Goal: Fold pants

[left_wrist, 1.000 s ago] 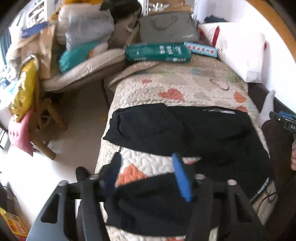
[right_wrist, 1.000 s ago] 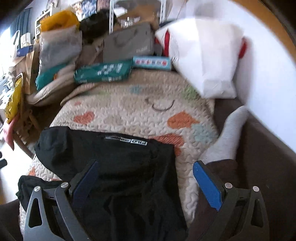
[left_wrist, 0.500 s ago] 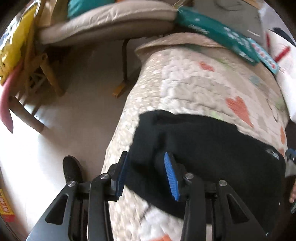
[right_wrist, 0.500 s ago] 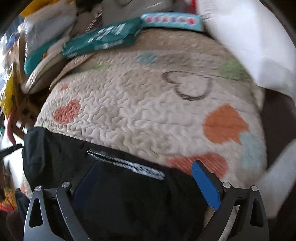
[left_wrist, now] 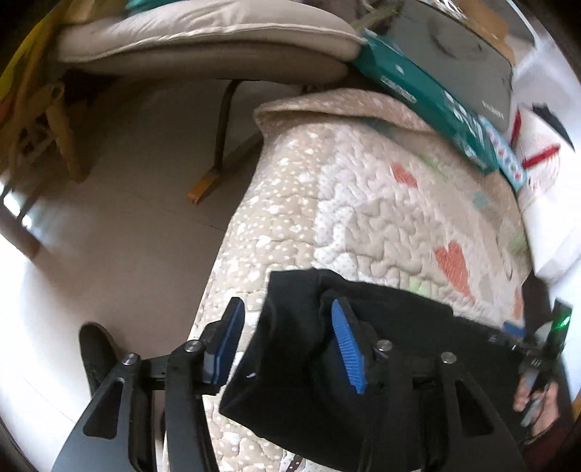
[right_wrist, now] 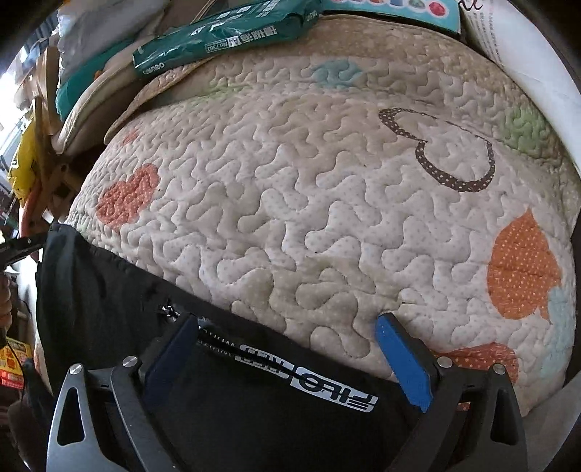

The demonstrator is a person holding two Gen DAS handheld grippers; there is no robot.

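Left wrist: left gripper [left_wrist: 287, 345] parted, just reopened, astride pants [left_wrist: 381, 326] cuff corner, ungripped. Right gripper [right_wrist: 287, 357] spread wide over waistband. Lengthwise fold apparently down; crosswise folds pending.

quilt: cream quilted cover [right_wrist: 290, 218] on the bed, dotted with orange, green and blue hearts plus one brown heart outline
far end: long green pack [right_wrist: 221, 29] lying on the quilt's edge, a light blue box [left_wrist: 506, 159] right beside it
cushion: beige seat cushion [left_wrist: 203, 47] off the bed's far corner
floor: pale floor [left_wrist: 120, 232], a black shoe [left_wrist: 96, 355] down by the bed
corner: white pillow [right_wrist: 526, 61]
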